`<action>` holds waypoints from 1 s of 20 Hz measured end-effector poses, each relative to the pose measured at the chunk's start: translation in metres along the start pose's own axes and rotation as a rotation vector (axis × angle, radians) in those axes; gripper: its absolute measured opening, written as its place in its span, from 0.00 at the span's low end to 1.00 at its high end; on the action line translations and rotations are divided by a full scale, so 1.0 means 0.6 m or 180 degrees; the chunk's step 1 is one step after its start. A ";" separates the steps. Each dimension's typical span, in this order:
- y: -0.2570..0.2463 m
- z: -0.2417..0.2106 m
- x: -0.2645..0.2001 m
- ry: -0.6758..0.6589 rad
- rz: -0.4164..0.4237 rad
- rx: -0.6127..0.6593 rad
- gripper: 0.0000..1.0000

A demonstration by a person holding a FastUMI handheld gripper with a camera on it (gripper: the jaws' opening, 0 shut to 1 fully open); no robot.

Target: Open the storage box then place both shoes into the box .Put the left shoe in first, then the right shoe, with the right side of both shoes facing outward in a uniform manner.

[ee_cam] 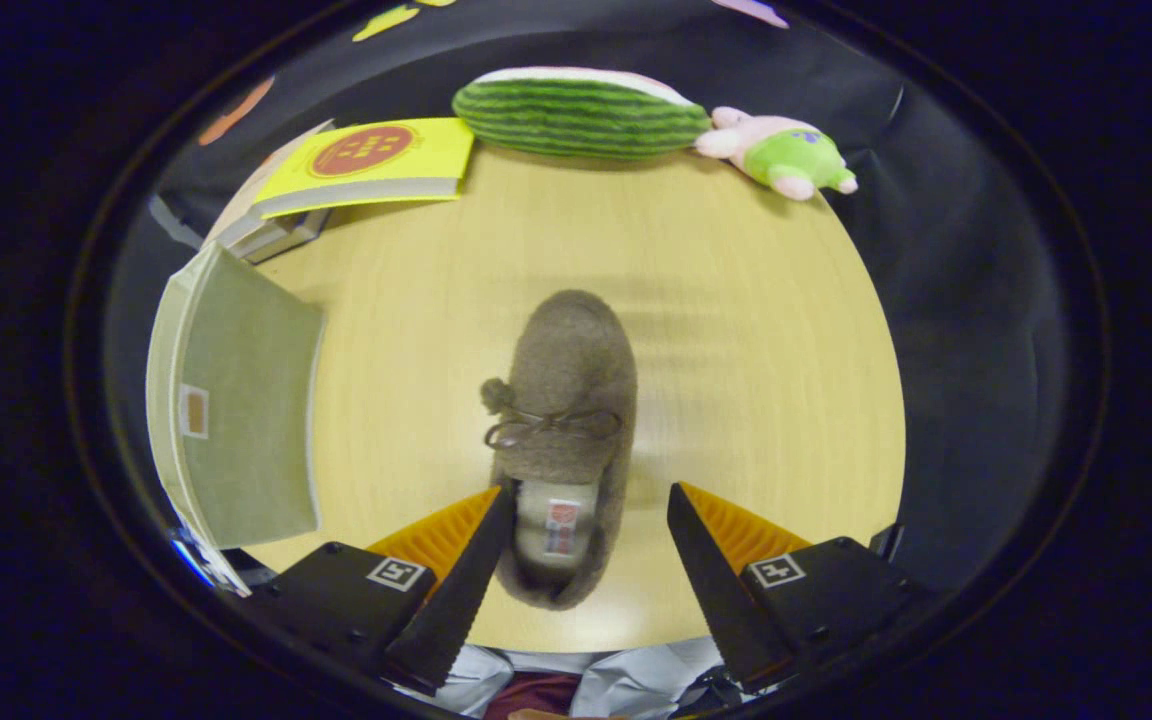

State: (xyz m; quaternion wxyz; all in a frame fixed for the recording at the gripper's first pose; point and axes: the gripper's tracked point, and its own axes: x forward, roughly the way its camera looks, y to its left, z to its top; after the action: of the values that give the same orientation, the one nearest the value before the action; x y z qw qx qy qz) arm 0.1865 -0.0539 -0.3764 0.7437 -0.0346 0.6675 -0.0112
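With the gripper (591,500) spread wide around the slipper's (564,420) heel at lower centre, lower squarely and pinch the collar before swinging toward the box (236,420) at left.

The shoe (564,400) looks like matt, fuzzy felt (with a thin cord bow). The worktop (736,330) is smooth pale wood grain. The storage box (236,420) appears cloth-covered, matt.

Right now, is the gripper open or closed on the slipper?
Open. The gripper has its fingers spread either side of the slipper's heel; one finger is at its edge, the other stands clear over bare table.
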 end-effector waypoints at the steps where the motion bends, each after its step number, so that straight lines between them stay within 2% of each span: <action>1: -0.013 0.000 0.013 0.0037 -0.0051 0.0021 0.96; 2: -0.023 -0.004 0.030 0.0107 -0.0101 0.0036 0.88; 3: -0.022 -0.006 0.045 0.0159 -0.0051 0.0022 0.75; 4: -0.008 -0.009 0.055 0.0201 0.0130 0.0037 0.62; 5: 0.008 -0.013 0.069 0.0265 0.0292 0.0070 0.43; 7: -0.001 -0.005 0.061 0.0193 0.0281 0.0086 0.11; 9: -0.001 0.003 0.046 0.0145 0.0276 0.0053 0.06; 11: 0.006 0.006 0.014 0.0103 0.0284 0.0060 0.07; 15: 0.037 0.012 -0.055 0.0037 0.0469 0.0074 0.06; 20: 0.080 0.022 -0.135 -0.0133 0.0479 0.0002 0.06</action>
State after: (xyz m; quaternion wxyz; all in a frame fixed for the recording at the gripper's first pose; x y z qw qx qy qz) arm 0.1894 -0.0003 -0.2979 0.7562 0.0157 0.6526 0.0452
